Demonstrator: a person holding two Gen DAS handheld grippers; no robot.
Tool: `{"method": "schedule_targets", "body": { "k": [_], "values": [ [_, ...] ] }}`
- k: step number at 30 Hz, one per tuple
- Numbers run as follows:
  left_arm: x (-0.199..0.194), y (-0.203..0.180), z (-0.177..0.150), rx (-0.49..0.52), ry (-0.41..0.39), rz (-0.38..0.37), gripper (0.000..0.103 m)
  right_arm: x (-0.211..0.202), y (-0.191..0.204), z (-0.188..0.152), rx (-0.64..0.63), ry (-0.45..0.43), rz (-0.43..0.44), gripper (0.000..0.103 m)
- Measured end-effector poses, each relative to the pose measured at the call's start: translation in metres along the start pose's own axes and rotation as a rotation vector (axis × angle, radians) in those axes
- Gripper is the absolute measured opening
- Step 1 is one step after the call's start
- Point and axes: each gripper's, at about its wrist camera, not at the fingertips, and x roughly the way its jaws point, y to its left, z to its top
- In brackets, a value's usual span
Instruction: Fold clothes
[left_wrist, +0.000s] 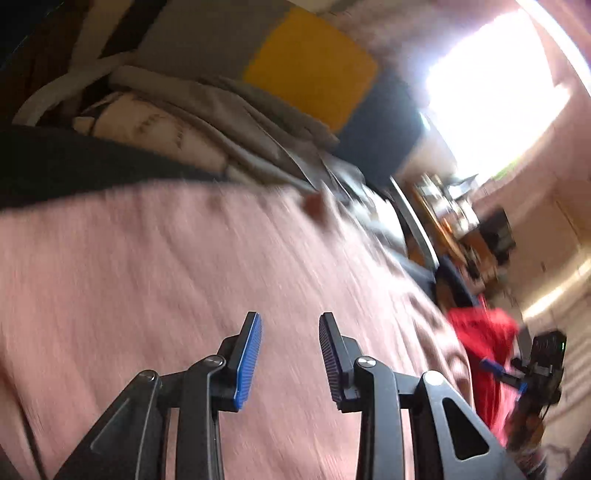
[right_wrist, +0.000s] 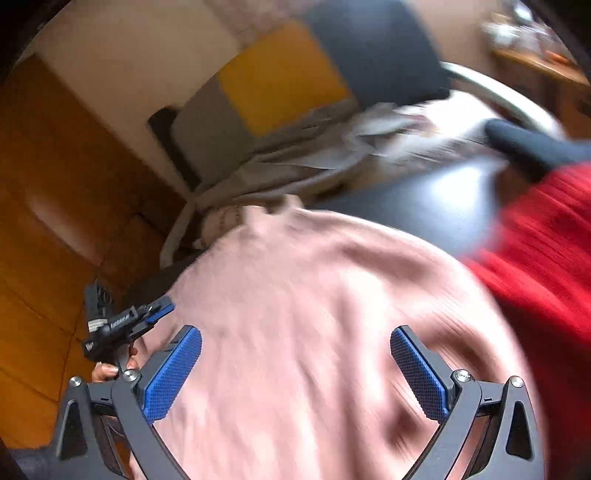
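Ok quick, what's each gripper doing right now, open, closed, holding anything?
Left gripper: open, empty, above the pink garment.
Right gripper: open wide, empty, over the same garment.

Left gripper (left_wrist: 290, 354): jaws parted by a moderate gap, blue ribbed pads (left_wrist: 249, 360) facing each other, nothing between them; also seen in the right wrist view, low and to the left of the right gripper, held by a hand (right_wrist: 107, 371) of which only fingers show.

Right gripper (right_wrist: 295, 373): jaws spread wide, blue textured pads (right_wrist: 171, 373) angled outward, nothing clamped between them.
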Motion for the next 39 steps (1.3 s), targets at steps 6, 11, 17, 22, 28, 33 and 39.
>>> {"method": "schedule_targets", "body": {
  "k": [6, 11, 17, 22, 28, 33, 39],
  "values": [
    [-0.015, -0.029, -0.092, -0.021, 0.073, -0.027, 0.032, -0.108, -0.083, -0.101, 0.267, -0.002, -0.068, 0.103],
    [-0.037, -0.043, -0.126, -0.017, 0.081, -0.004, 0.032, -0.136, -0.121, -0.184, 0.475, -0.059, 0.066, 0.103],
    [-0.048, -0.092, -0.145, 0.115, 0.123, -0.03, 0.032, -0.144, -0.143, -0.259, 0.634, -0.108, 0.161, 0.103],
    [-0.038, -0.204, -0.184, 0.537, 0.191, -0.114, 0.034, -0.139, -0.157, -0.291, 0.752, -0.171, 0.2, 0.103],
    [-0.009, -0.339, -0.278, 1.104, 0.302, -0.244, 0.036, -0.131, -0.17, -0.304, 0.863, -0.254, 0.335, 0.103],
    [0.032, -0.395, -0.333, 1.369, 0.392, -0.262, 0.046, -0.133, -0.177, -0.31, 0.89, -0.281, 0.353, 0.103],
    [0.069, -0.403, -0.357, 1.476, 0.535, -0.219, 0.047, -0.127, -0.18, -0.307, 0.896, -0.277, 0.382, 0.103]
  ]
}}
